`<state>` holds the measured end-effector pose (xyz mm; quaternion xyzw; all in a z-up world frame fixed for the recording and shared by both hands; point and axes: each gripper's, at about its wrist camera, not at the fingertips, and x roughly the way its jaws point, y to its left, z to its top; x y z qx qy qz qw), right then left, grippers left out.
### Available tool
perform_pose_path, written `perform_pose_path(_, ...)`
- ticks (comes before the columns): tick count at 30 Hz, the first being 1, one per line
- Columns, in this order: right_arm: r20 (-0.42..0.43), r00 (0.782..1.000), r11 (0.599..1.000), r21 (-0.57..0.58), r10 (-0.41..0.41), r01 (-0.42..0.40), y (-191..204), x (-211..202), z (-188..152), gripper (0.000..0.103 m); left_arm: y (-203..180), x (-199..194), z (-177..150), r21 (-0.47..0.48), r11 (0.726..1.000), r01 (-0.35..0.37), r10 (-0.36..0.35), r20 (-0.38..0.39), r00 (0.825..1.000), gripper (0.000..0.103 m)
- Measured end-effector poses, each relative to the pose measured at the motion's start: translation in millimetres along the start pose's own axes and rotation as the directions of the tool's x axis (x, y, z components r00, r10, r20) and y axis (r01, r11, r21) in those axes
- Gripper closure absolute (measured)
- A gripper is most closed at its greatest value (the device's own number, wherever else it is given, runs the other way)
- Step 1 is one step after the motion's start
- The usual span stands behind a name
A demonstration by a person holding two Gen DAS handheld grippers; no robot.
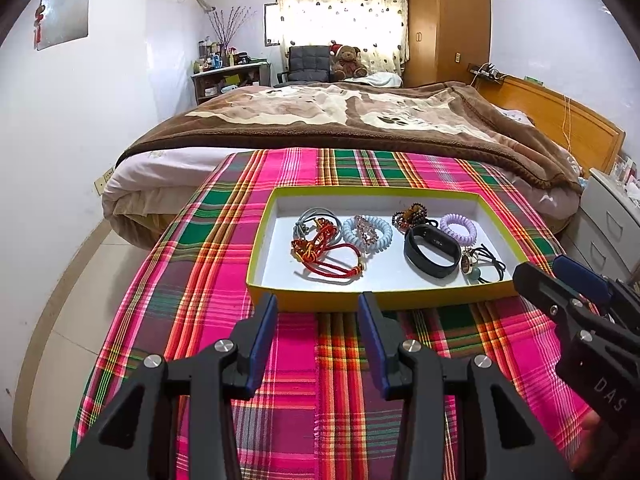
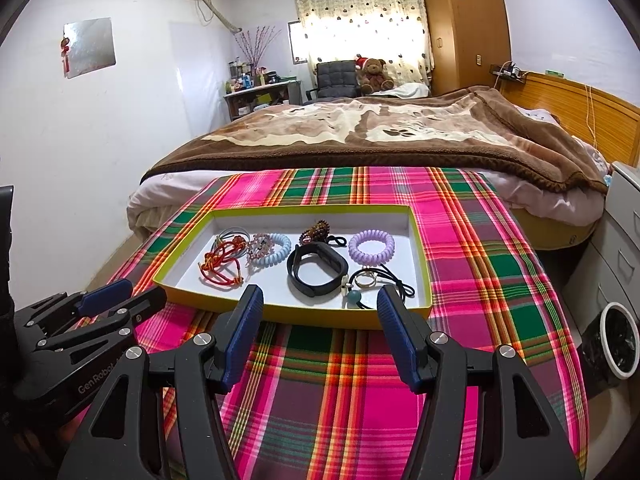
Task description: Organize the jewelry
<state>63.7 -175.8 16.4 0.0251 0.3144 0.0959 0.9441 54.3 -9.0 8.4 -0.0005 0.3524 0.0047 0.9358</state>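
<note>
Left wrist view fills its upper half with a bed [image 1: 340,120] under a brown blanket, a wooden wardrobe [image 1: 448,20] at upper right of the frame. Below it, the counter wears a pink, green and orange plaid cloth [image 1: 192,280] across the middle and bottom. A shallow yellow-rimmed tray [image 1: 320,300] with a white floor sits on the cloth at frame centre and holds all the jewelry. Within it, a black wristband [image 1: 430,250] lies right of centre, a red cord bracelet [image 1: 328,256] at left overlapping a grey hair tie [image 1: 316,216], a pale blue coil tie [image 1: 368,232] in the middle, a lilac coil tie [image 1: 458,228] at right. A brown bead bracelet [image 1: 410,216] lies toward the far wall, and a ring with black elastic [image 1: 476,264] occupies the near right corner.

The left gripper [image 1: 318,340] is at bottom centre, released, fingers spread over bare cloth just short of the tray's near wall. In the right wrist view, the right gripper [image 2: 320,332] is likewise released and grasps nothing, its tips at the tray's near edge.
</note>
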Motion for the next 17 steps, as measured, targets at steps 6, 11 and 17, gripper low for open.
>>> perform_pose_path(6,-0.004,1.0,1.0,-0.003,-0.001,0.001,-0.1,0.2,-0.2,0.043,-0.2,0.3,-0.5,0.002,1.0,0.002,-0.002,0.0,1.0,0.06)
perform_pose_path(11,-0.003,1.0,1.0,-0.003,0.0,0.0,0.0,-0.2,-0.2,0.043,-1.1,-0.6,-0.4,-0.002,1.0,-0.004,0.004,0.0,1.0,0.06)
perform_pose_path(17,-0.005,1.0,1.0,-0.004,-0.001,0.001,0.3,-0.9,-0.6,0.043,-2.9,-2.3,-1.2,-0.005,1.0,-0.002,0.002,0.004,1.0,0.06)
